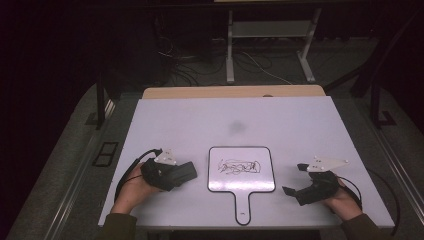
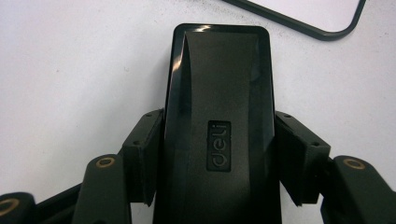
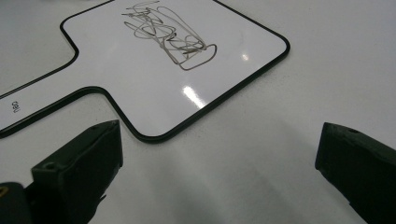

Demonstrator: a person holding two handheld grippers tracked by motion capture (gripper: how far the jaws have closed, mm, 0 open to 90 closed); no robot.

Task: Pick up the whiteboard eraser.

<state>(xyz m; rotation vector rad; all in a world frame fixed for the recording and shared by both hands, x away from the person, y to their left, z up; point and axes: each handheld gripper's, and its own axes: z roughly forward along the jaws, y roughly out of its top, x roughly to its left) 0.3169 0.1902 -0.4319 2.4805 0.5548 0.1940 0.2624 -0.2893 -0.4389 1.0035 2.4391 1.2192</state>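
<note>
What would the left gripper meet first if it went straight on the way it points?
Probably the small white paddle-shaped whiteboard with black scribbles; the left gripper, shut on a black plastic eraser, points at its near edge.

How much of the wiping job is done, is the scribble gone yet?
Not yet. Done so far: the left gripper is shut on the black eraser, its pads pressing both sides. In hand: the eraser sits on the table beside the little whiteboard, not on it. Left to do: the scribble is whole, so all the wiping remains. The right gripper waits open and empty near the board's other side.
</note>
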